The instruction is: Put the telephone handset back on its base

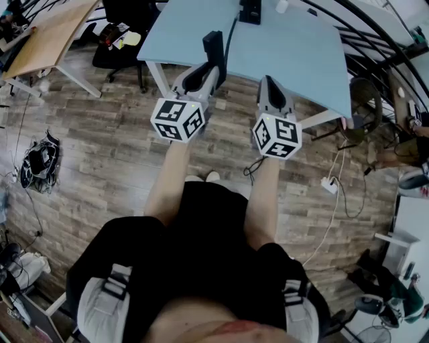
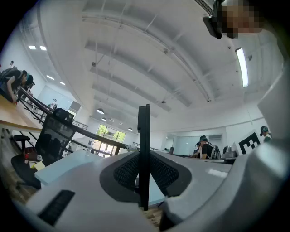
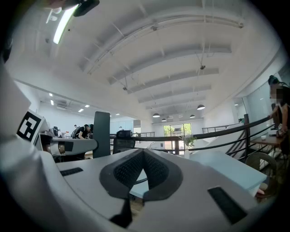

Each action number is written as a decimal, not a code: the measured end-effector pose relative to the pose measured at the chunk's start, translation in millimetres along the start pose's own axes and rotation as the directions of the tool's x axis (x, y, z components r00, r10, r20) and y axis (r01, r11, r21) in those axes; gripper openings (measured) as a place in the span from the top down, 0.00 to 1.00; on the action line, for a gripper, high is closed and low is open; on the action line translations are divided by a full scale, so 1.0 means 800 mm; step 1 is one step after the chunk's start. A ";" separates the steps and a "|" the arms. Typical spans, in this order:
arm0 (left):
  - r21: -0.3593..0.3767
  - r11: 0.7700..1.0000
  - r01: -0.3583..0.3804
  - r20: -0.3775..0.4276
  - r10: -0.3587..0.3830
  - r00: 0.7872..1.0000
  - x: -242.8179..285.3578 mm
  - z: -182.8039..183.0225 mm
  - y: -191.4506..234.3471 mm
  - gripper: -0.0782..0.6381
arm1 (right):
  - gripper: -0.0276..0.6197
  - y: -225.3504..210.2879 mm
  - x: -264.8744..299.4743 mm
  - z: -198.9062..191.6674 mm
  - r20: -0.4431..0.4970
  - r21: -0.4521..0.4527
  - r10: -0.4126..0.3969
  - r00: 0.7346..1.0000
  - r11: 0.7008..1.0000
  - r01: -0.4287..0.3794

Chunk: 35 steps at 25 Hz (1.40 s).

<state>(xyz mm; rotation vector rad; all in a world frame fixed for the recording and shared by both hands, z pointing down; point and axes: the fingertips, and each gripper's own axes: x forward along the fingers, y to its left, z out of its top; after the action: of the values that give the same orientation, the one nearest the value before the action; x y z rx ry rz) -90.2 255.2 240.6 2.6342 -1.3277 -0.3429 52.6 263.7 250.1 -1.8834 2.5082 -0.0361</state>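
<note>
In the head view the black telephone handset (image 1: 213, 45) stands upright over the near edge of the light blue table (image 1: 295, 47), with my left gripper (image 1: 209, 67) shut on its lower part. The black telephone base (image 1: 250, 10) sits farther back on the table, apart from the handset. In the left gripper view the handset (image 2: 144, 131) is a thin dark slab pinched between the jaws of my left gripper (image 2: 144, 158). My right gripper (image 1: 268, 84) hangs beside it to the right, shut and holding nothing. The right gripper view shows my right gripper (image 3: 143, 153) with jaws together, and the handset (image 3: 101, 133) at left.
A black cable (image 1: 230, 37) runs across the table from the base. A wooden table (image 1: 50, 30) and a black chair (image 1: 117, 47) stand at the left. Cables and a power strip (image 1: 328, 184) lie on the wood floor. A railing (image 1: 375, 47) curves along the right.
</note>
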 end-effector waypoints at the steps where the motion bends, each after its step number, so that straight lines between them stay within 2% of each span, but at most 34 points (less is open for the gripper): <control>1: -0.001 1.000 0.001 0.002 -0.001 1.000 0.001 0.000 -0.001 0.80 | 0.97 -0.002 0.001 -0.002 -0.004 -0.004 -0.005 1.000 1.000 0.005; 8: 0.005 1.000 -0.006 -0.003 0.006 1.000 0.008 -0.004 -0.005 0.80 | 0.97 -0.025 0.005 -0.007 0.001 0.022 -0.031 1.000 0.999 0.031; 21: -0.030 0.999 -0.029 0.017 0.029 0.999 0.046 -0.013 -0.003 0.80 | 0.97 -0.071 0.043 -0.013 0.008 0.067 0.020 1.000 0.998 -0.020; 26: -0.040 0.998 -0.041 0.026 0.042 0.999 0.061 -0.008 0.005 0.80 | 0.97 -0.082 0.056 0.008 0.056 0.075 0.040 0.998 0.996 -0.044; 32: -0.063 0.998 -0.003 0.036 0.005 0.999 0.086 -0.002 0.020 0.80 | 0.97 -0.088 0.099 0.003 0.067 0.119 0.053 0.996 0.991 -0.061; 35: -0.072 0.997 0.005 0.028 -0.003 1.000 0.105 -0.008 0.046 0.80 | 0.97 -0.074 0.137 -0.011 0.052 0.106 0.082 0.995 0.991 -0.087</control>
<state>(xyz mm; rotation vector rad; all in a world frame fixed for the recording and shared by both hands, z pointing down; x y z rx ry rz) -68.2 166.1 245.4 2.5821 -1.2940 -0.4215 79.1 142.3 261.6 -1.7161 2.4973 -0.1219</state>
